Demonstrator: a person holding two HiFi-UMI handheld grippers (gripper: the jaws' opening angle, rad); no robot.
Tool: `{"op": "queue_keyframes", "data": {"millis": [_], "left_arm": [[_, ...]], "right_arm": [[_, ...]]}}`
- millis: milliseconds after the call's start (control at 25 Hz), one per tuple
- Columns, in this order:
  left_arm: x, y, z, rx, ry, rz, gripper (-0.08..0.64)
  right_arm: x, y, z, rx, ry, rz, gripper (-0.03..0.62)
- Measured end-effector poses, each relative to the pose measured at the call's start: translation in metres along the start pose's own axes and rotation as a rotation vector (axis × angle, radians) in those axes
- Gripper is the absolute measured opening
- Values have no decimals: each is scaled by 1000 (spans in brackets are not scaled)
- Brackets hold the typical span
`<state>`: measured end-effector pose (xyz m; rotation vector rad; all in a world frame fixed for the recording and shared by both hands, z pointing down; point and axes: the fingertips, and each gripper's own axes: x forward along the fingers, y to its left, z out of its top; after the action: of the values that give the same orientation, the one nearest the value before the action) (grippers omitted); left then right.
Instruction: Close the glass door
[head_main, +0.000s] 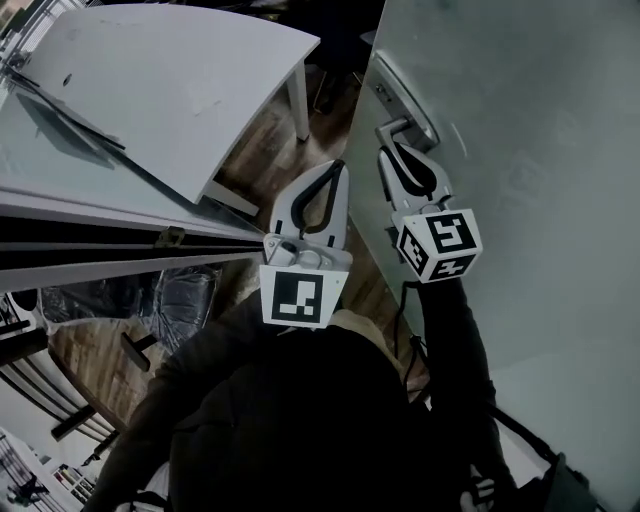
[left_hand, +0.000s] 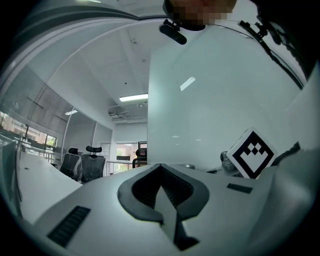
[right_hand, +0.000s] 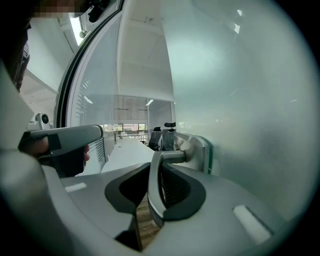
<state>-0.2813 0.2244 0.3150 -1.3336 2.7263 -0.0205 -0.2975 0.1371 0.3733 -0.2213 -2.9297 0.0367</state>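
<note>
Your right gripper (head_main: 392, 152) is clenched on the bent silver metal lever handle (right_hand: 170, 157) of the tall frosted glass door (head_main: 520, 120) at the right, likely so you can swing the panel shut. Your left gripper (head_main: 335, 172) is empty with its jaws pressed together, waiting just left of the door's edge and clear of its path.

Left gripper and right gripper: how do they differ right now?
The right gripper is clamped on the door handle; the left gripper is shut on nothing. The right gripper is at the glass door; the left gripper hangs beside it, off the door. Both point forward, side by side.
</note>
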Motion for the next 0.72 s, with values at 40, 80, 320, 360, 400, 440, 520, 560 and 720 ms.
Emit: {"op": "queue_keyframes", "data": {"millis": [40,80,320,360,400,440,520,560,720], "left_arm": [[-7,1,2,0,-3,10,-3],[-15,2,4,3,-5,18,-3],[-69,-2,12,4,13,87,-3],[-78,0,12,3,15,104,-3],[-87,2,12,6,18,119,-3],[-95,4,11,11,21,131,-3],[-114,10,10,15,30,157,-5],[-125,14,10,16,33,171,-3],[-166,25,15,13,34,207,-4]], "right_arm": [[-1,11,-1,-2,2,15,63],[-3,21,-1,-4,2,30,63],[-16,73,1,-29,-2,123,64],[-17,83,-1,-33,3,141,64],[-16,92,-3,-36,8,159,64],[-16,100,-6,-39,11,177,66],[-16,118,-9,-42,13,204,66],[-18,128,-10,-43,13,214,66],[-31,170,-13,-39,17,259,66]]}}
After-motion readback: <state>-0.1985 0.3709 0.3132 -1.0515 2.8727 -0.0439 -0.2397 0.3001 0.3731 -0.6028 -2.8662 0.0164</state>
